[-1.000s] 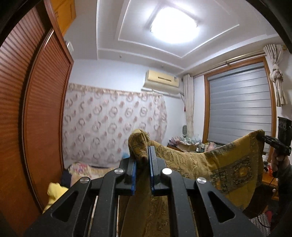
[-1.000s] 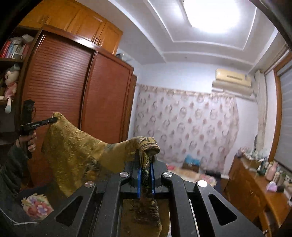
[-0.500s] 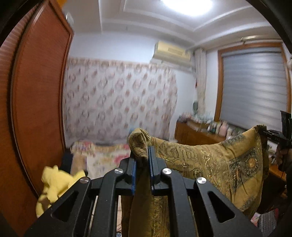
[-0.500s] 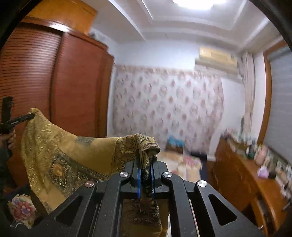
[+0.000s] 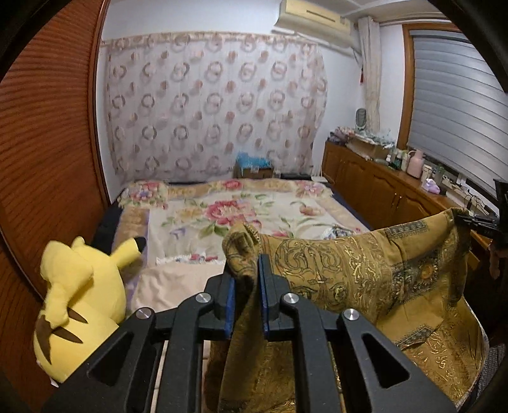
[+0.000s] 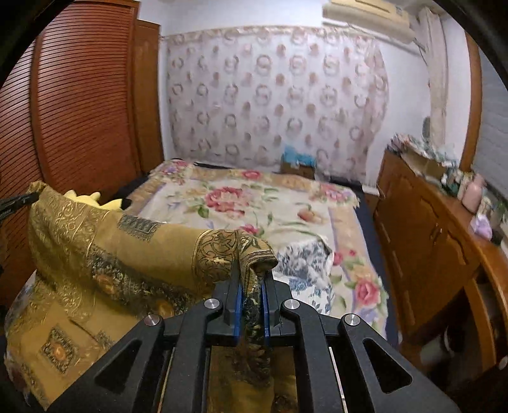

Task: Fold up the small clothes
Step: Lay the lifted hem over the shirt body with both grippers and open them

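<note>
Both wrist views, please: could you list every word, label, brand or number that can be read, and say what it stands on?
None can be read.
Gold cloth: ornamental scrollwork only, no letters.
Air conditioner: no legible brand mark.
Bottles on the wooden cabinet: any labels are too small and blurred.
Box at the head of the bed: no print can be made out.

Mustard-gold ornate-patterned cloth (image 5: pixel 365 273), cream bedspread (image 5: pixel 254 216) with pink flowers, yellow plush toy (image 5: pixel 76 301)
</note>
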The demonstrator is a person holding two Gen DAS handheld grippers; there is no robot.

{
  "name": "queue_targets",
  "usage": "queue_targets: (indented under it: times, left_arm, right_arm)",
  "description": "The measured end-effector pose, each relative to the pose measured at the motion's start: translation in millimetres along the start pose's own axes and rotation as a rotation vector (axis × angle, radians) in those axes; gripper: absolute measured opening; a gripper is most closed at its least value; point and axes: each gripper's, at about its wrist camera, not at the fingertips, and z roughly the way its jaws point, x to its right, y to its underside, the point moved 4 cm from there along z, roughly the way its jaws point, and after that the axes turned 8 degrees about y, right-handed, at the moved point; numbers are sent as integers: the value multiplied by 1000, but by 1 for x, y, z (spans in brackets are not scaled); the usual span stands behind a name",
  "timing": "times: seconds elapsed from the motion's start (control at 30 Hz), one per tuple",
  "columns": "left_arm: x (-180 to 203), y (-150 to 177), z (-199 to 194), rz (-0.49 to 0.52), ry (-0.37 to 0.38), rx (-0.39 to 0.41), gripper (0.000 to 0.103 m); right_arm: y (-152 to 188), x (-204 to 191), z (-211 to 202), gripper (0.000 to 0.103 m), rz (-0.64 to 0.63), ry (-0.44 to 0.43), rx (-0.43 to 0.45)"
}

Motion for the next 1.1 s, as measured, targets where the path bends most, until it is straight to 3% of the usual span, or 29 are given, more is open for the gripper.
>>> queue_targets:
  times: [0.2, 0.27, 0.33, 0.47, 0.7, 0.93, 1.1]
  left_arm:
    - [3, 13, -5, 15, 1, -31, 28]
    - [2, 13, -13, -2, 23, -21, 47]
    - [2, 17, -20, -16, 42, -24, 53]
    - [0, 31, -30, -25, 40, -36, 77]
    - [-10, 78, -19, -50, 17, -153, 79]
    - [-19, 123, 0, -64, -7, -259, 79]
    - [-13, 130, 1, -44, 7, -251, 79]
  right_arm:
    - [-23, 5, -6, 39, -19, 43, -76]
    - [-24, 2, -8, 46, -28, 46, -81]
    - [-19, 7, -11, 47, -21, 30, -81]
    - [5, 5, -3, 53, -16, 20, -122]
    - [46, 21, 29, 53, 23, 33, -274]
    - [50, 28, 38, 53, 44, 48, -305]
    - [48, 25, 37, 53, 42, 59, -285]
